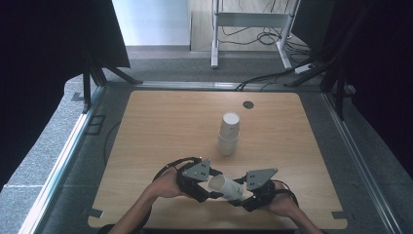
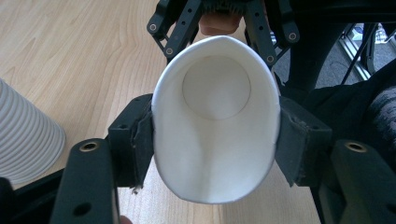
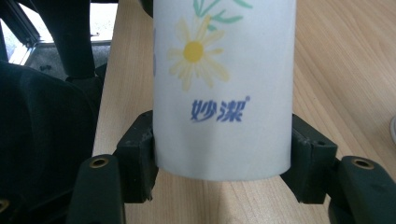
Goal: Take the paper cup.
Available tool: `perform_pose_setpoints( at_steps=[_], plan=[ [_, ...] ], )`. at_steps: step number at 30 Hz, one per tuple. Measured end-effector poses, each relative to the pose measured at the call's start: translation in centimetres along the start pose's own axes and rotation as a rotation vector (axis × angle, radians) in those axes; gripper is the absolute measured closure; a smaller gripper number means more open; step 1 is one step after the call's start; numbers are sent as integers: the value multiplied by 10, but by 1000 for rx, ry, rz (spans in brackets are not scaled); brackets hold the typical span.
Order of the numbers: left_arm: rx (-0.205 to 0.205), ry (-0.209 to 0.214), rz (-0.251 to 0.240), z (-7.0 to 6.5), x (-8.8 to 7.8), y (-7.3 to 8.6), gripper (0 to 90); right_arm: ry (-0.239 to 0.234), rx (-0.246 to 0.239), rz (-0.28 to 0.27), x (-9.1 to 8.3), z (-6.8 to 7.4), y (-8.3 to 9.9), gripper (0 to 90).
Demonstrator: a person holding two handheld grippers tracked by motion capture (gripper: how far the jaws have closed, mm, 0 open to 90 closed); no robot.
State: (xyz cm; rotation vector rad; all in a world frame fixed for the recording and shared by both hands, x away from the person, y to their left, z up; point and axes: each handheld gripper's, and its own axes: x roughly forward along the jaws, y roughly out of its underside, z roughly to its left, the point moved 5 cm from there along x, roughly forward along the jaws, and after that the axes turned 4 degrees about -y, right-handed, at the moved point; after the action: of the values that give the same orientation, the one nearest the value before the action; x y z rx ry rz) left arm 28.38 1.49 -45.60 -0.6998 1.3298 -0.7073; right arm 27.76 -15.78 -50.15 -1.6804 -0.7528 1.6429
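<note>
I am holding one white paper cup (image 1: 225, 187) on its side in the lower middle of the high view, between both tools and just above the wooden table (image 1: 160, 126). The left gripper (image 1: 207, 187) is clenching the cup at its open mouth, and in the left gripper view the rim (image 2: 215, 121) is squeezed into an oval between the two pads. The right gripper (image 1: 243, 195) is at the cup's closed end; in the right gripper view its pads are touching the printed wall (image 3: 224, 88) on both sides, so I am reading it as grasping the cup, if lightly. To hand the cup over well, I judge the left squeeze should stay no harder than it is, since the mouth is already deforming, and the right should let go before I pull the two apart. The stack of cups (image 1: 228, 134) is standing well apart, toward the centre of the frame.
</note>
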Motion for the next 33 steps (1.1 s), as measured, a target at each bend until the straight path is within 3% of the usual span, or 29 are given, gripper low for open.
perform_pose_setpoints(
  at_steps=[7, 12, 22, 27, 33],
  plan=[
    [25, -6, 53, 2, -4, -7, 364, 3, 14, 55, -3, -2, -3, 238],
    [61, -14, 136, 4, -3, -12, 363, 4, 33, 161, -5, -6, -8, 195],
    [116, -30, 314, 7, 6, -22, 360, 21, 11, 356, 5, -10, -18, 212],
    [133, -37, 369, 7, 11, -26, 358, 16, -6, 420, 13, -10, -21, 235],
    [140, -36, 392, 8, 15, -28, 357, 17, -7, 452, 19, -12, -22, 287]
  ],
)
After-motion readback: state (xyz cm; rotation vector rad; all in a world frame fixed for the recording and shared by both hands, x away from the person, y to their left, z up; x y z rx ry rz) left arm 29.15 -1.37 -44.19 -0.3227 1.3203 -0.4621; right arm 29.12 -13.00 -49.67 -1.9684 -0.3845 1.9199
